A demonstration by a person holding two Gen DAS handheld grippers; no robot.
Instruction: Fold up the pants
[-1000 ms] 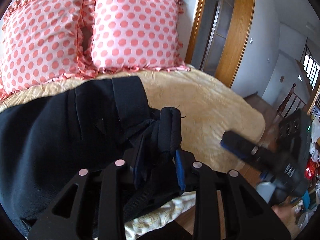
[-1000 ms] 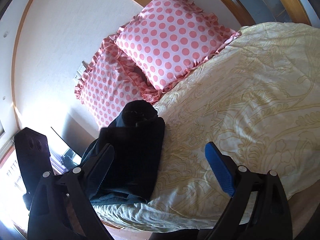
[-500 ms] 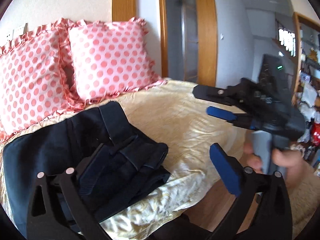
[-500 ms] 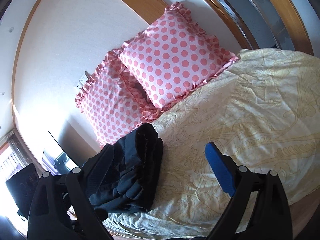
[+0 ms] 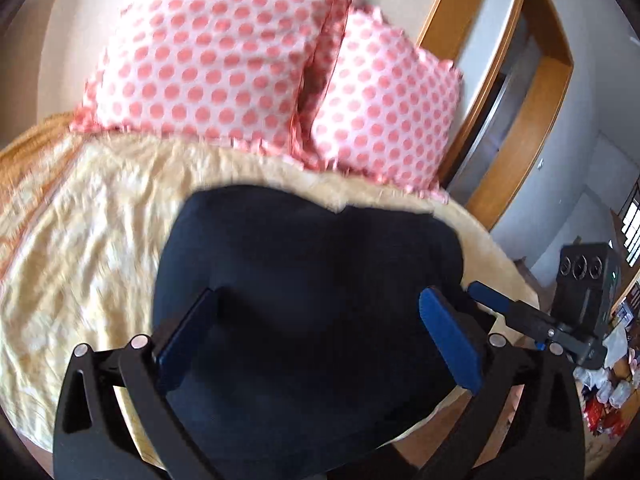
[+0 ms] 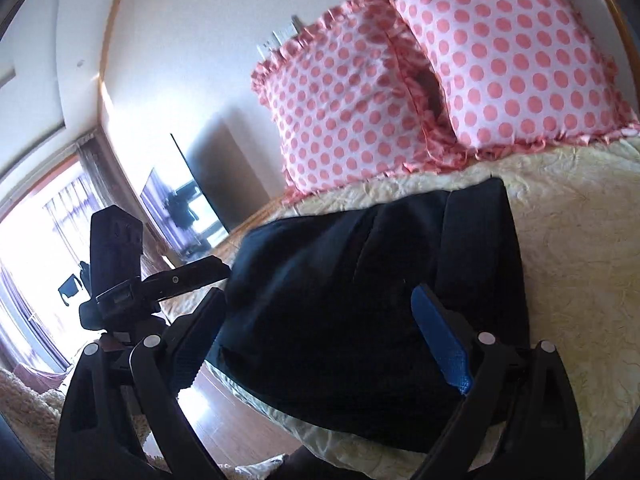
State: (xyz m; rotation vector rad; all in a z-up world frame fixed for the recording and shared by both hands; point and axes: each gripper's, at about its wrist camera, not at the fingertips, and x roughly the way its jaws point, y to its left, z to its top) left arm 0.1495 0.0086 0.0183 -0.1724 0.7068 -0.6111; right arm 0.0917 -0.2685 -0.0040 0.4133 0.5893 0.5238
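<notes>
The black pants [image 5: 312, 280] lie in a folded, flattish bundle on the yellow bedspread [image 5: 92, 240], near the bed's front edge. My left gripper [image 5: 316, 336] hovers over them with its jaws wide open and nothing pinched between its blue pads. In the right wrist view the pants [image 6: 380, 280] fill the middle, and my right gripper [image 6: 320, 332] also stands open above them, holding nothing. Each gripper shows in the other's view: the right gripper [image 5: 520, 316] beside the pants' right end, the left gripper [image 6: 168, 280] off their left end.
Two pink polka-dot pillows [image 5: 224, 52] lean against the wall at the head of the bed. A wooden door frame [image 5: 516, 120] stands to the right. A dark screen [image 6: 188, 208] and a bright window lie to the left. Wood floor [image 6: 236, 420] shows below the bed edge.
My left gripper let go of the bunched pants fabric, opened wide and swung across over the pants. The right gripper, open throughout, moved left over the bundle, which now lies flatter.
</notes>
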